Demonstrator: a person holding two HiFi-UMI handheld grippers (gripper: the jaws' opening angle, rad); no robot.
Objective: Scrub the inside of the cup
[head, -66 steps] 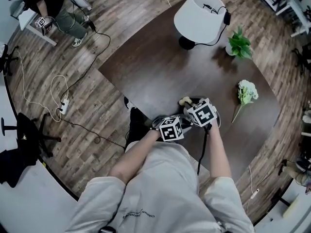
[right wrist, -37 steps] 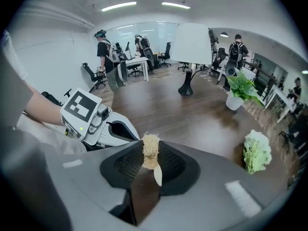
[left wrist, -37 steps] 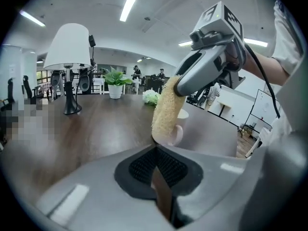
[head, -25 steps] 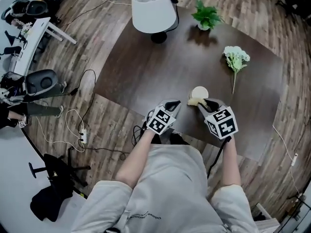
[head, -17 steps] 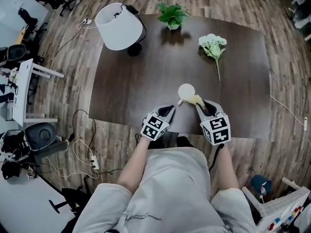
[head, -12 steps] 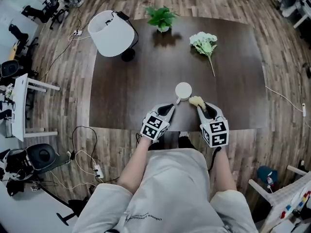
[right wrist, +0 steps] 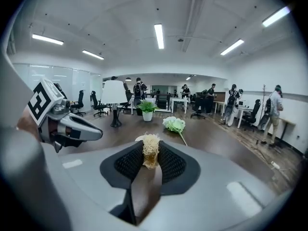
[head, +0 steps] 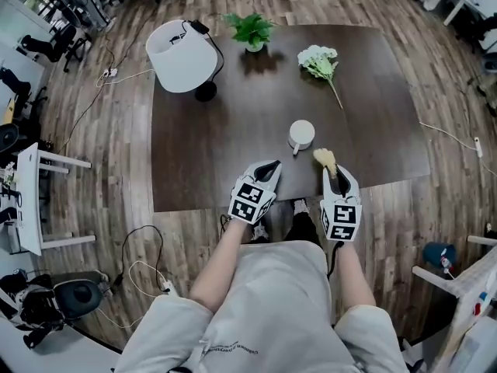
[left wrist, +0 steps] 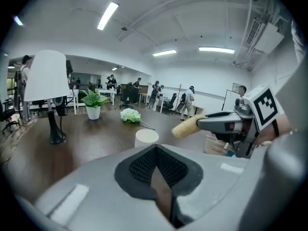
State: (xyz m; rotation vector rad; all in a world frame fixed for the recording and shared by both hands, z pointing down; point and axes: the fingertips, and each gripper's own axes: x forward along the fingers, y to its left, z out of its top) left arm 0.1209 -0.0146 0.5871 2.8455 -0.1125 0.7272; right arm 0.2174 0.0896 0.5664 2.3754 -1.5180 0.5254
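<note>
A white cup (head: 301,134) stands upright on the dark wooden table (head: 225,130), near its front edge, with its handle toward me. My left gripper (head: 271,165) hovers just short of the cup on its left, shut and with nothing between its pads. My right gripper (head: 335,176) is to the right of the cup, shut on a tan loofah scrubber (head: 324,158) that sticks out past its tips. In the left gripper view the cup (left wrist: 146,137) sits beyond the left gripper (left wrist: 155,153), and the scrubber (left wrist: 188,126) hangs at its right. The right gripper (right wrist: 150,153) clamps the scrubber (right wrist: 151,141).
A white-shaded lamp (head: 182,53) stands at the table's far left corner, beside a small potted plant (head: 250,29). A sprig of white flowers (head: 318,59) lies at the far right. Cables run across the wooden floor on the left. Desks, chairs and people fill the room behind.
Both grippers, close together at the cup earlier, have drawn apart and back from it. The scrubber stays in the right gripper. The head view has swung round the table.
</note>
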